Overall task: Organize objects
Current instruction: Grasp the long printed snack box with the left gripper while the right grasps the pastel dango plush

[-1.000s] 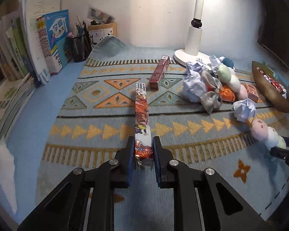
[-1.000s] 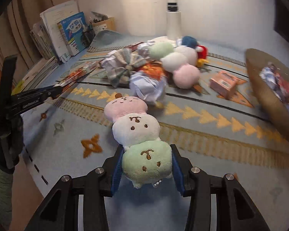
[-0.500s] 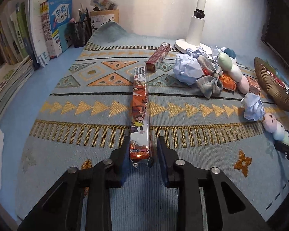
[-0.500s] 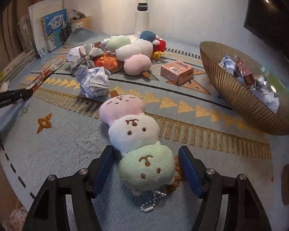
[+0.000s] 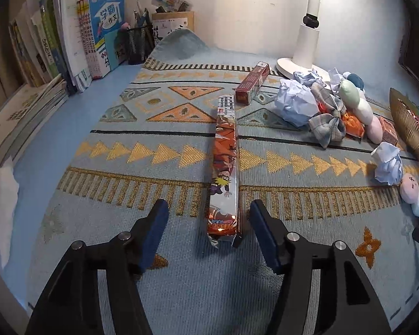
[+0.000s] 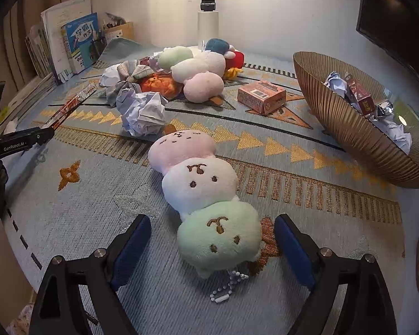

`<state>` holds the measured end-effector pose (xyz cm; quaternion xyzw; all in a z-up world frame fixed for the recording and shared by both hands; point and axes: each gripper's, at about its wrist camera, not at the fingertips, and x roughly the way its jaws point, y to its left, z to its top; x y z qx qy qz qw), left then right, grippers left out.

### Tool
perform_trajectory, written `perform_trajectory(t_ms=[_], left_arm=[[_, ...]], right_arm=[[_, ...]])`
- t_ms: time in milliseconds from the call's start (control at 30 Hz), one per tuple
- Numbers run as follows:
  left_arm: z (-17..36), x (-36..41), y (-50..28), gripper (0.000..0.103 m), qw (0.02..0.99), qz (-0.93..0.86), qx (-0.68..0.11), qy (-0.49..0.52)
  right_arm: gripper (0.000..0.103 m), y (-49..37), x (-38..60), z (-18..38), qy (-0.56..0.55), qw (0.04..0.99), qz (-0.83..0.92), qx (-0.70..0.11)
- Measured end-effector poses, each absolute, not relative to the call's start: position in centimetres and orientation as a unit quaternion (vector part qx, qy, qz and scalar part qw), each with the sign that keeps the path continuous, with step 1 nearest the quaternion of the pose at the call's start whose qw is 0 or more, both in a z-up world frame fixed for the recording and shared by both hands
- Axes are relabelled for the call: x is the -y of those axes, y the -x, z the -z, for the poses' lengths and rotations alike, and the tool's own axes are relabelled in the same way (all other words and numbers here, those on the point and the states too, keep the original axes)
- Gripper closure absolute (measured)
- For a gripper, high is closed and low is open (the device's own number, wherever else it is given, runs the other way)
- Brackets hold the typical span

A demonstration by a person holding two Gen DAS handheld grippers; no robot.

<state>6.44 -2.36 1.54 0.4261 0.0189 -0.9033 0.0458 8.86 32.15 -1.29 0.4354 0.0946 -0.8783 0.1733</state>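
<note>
A long orange cartoon-printed box (image 5: 225, 167) lies on the patterned mat, its near end between the fingers of my left gripper (image 5: 208, 231), which is open and not touching it. A three-ball plush (image 6: 204, 192), pink, white and green, lies on the mat; its green end sits between the open fingers of my right gripper (image 6: 212, 248), untouched. The plush also shows at the right edge of the left wrist view (image 5: 413, 192). The long box shows far left in the right wrist view (image 6: 69, 106).
A gold ribbed bowl (image 6: 357, 136) with paper and wrappers stands at right. A pile of plush toys (image 6: 198, 69), crumpled paper (image 6: 142, 111), a checked bow (image 5: 326, 117), an orange carton (image 6: 261, 96), a red box (image 5: 251, 82), a lamp base (image 5: 301, 64) and books (image 5: 97, 33) ring the mat.
Both grippers have opened. The left let go of the long box and the right let go of the plush; both objects now rest on the mat.
</note>
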Motion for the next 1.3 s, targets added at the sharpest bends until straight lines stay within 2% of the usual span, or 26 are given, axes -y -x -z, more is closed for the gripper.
perform_trajectory(t_ms=[167,500,533,667,867,900,933,967,1000,1033,1067,1133,1300], left_arm=[[-1.6,2.2,-6.4,0.038,0.041,0.902,-0.017,-0.429],[-1.7,2.2,-6.5,0.038,0.027,0.903,-0.016,-0.428],[-1.8,2.2,-6.5,0.038,0.027,0.904,-0.016,-0.427],[-3.3,3.0,-6.2,0.038,0.037,0.913,-0.015,-0.405],[-2.3,2.7,-3.4,0.039,-0.004,0.893,-0.013,-0.449],[-2.0,2.3,-3.2,0.039,0.000,0.893,-0.007,-0.450],[-1.8,2.0,-2.9,0.047,0.009,0.892,0.001,-0.452],[-1.7,1.7,-2.8,0.058,0.010,0.895,0.003,-0.446],[-1.8,1.6,-2.5,0.066,0.004,0.895,-0.002,-0.446],[-1.9,1.4,-2.3,0.081,0.005,0.896,-0.004,-0.444],[-1.9,1.1,-2.2,0.088,0.003,0.895,-0.003,-0.446],[-2.2,0.7,-2.4,0.088,-0.005,0.897,-0.008,-0.441],[-4.5,-0.2,-4.9,0.089,-0.029,0.908,-0.036,-0.415]], right_arm=[[0.008,-8.8,-32.1,1.4,-0.438,0.181,0.875,-0.097],[0.004,-8.8,-32.1,1.5,-0.441,0.188,0.872,-0.097],[0.000,-8.7,-32.2,1.6,-0.443,0.191,0.870,-0.097],[0.000,-8.1,-32.1,1.5,-0.457,0.198,0.861,-0.099],[0.000,-6.0,-30.4,1.5,-0.486,0.183,0.848,-0.104],[0.002,-5.7,-30.3,1.5,-0.482,0.183,0.851,-0.101],[0.014,-5.6,-30.2,1.3,-0.473,0.179,0.857,-0.098],[0.030,-5.7,-30.3,1.0,-0.465,0.175,0.863,-0.094],[0.040,-6.0,-30.3,0.7,-0.458,0.177,0.866,-0.091],[0.049,-6.3,-30.2,0.5,-0.453,0.182,0.868,-0.090],[0.051,-6.5,-30.2,0.3,-0.451,0.184,0.869,-0.092],[0.053,-7.1,-30.4,0.2,-0.451,0.196,0.867,-0.080],[0.053,-8.9,-32.4,-1.5,-0.449,0.270,0.851,0.035]])
